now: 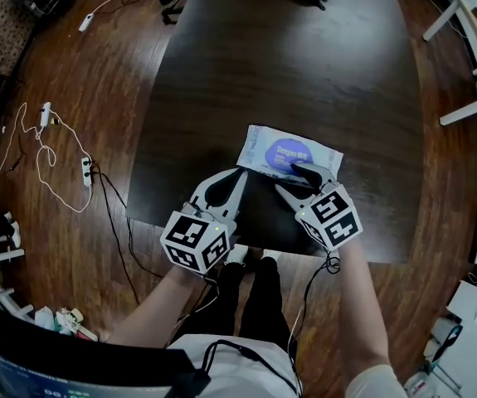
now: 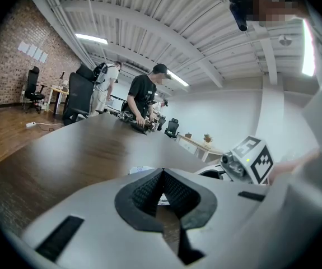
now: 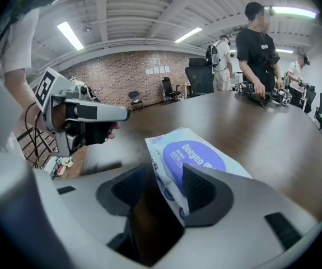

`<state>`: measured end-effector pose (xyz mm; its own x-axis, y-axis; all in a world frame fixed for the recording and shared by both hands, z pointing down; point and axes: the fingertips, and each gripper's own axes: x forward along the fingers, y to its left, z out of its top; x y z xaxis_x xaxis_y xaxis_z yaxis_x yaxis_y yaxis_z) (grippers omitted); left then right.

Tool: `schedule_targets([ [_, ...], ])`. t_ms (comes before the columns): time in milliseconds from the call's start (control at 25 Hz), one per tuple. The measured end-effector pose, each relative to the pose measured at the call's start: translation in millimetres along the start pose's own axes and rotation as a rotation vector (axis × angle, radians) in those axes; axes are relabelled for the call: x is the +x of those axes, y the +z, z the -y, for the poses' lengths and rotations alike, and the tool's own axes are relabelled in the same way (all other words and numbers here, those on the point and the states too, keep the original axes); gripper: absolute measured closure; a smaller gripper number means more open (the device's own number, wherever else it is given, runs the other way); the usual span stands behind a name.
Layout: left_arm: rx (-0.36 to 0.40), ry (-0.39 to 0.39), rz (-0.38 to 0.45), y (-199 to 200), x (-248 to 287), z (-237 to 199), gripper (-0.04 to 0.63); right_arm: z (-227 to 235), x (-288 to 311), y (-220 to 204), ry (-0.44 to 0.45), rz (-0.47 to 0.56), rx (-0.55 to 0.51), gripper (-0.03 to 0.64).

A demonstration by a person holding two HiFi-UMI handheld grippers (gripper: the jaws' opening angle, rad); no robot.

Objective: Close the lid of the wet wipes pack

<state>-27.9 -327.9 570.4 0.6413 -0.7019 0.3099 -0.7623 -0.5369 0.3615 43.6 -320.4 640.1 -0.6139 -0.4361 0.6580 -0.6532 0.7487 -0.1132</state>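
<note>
The wet wipes pack lies flat on the dark table, white with a purple oval lid label that looks flat. My right gripper is at the pack's near edge; it is open, and the pack's near corner reaches into the gap between its jaws. My left gripper sits just left of the pack, a little short of it, with its jaws shut on nothing. From the left gripper view only a white sliver of the pack shows past the left gripper.
The table's near edge runs right under both grippers. White cables and power strips lie on the wood floor at left. White furniture legs stand at right. People work at the table's far end, with office chairs behind.
</note>
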Motion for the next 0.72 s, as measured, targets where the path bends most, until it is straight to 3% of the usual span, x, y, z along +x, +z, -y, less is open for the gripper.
schedule_targets([
  [120, 0.013, -0.004, 0.010, 7.1, -3.7, 4.6, 0.598, 0.6, -2.4, 1.2, 0.005, 0.021, 0.035, 0.425],
  [360, 0.044, -0.022, 0.040, 36.6, -24.4, 16.3, 0.598, -12.5, -38.6, 29.4, -0.047, 0.166, 0.123, 0.425],
  [720, 0.118, -0.079, 0.133, 106.7, -53.1, 72.8, 0.598, -17.2, -166.1, 82.4, -0.211, 0.410, 0.185, 0.426],
])
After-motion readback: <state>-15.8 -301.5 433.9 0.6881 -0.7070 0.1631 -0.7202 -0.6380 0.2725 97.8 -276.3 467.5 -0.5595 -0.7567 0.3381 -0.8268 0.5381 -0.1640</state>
